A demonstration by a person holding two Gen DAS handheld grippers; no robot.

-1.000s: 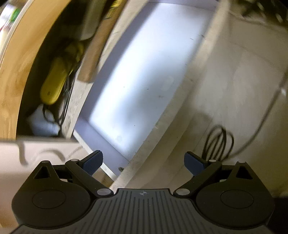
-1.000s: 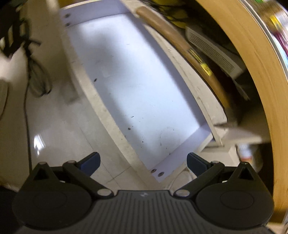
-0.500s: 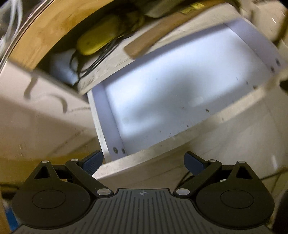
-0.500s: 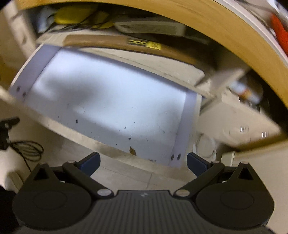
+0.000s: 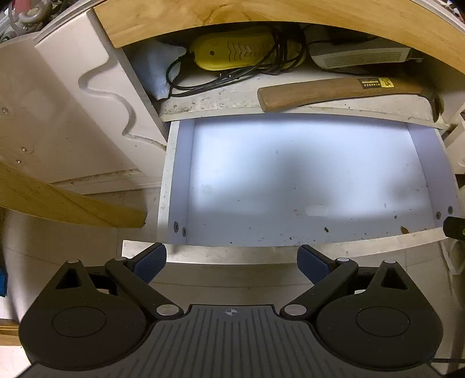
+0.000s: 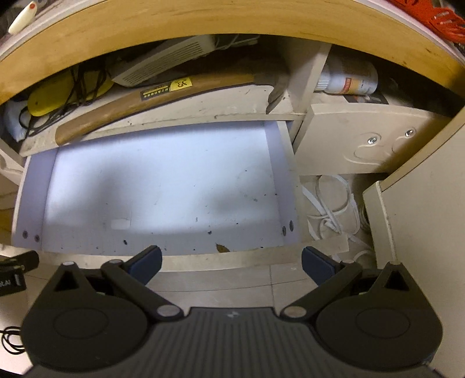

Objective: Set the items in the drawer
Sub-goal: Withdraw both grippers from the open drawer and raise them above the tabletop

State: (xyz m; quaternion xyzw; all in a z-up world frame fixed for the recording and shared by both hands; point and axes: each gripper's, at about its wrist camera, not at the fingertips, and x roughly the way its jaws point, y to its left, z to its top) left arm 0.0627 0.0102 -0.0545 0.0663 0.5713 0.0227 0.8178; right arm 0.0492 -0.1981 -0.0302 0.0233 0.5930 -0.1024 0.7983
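A white drawer (image 5: 290,180) stands pulled open and holds only specks of dirt; it also shows in the right wrist view (image 6: 162,186). On the shelf above it lie a wooden-handled hammer (image 5: 340,91) (image 6: 151,100), a yellow corded device (image 5: 238,52) (image 6: 58,90) and a grey-white box (image 5: 360,55) (image 6: 165,62). My left gripper (image 5: 232,263) is open and empty in front of the drawer's front edge. My right gripper (image 6: 232,263) is open and empty at the same edge, further right.
A wooden tabletop edge (image 5: 261,17) overhangs the shelf. A closed white cabinet front (image 5: 58,116) stands left of the drawer. A white bottle (image 6: 348,80) lies in the right compartment, with white cable (image 6: 331,209) on the floor below it. A wooden plank (image 5: 66,203) crosses at the left.
Both views have swung round and settled square to the open drawer. Both grippers have stayed open and empty.
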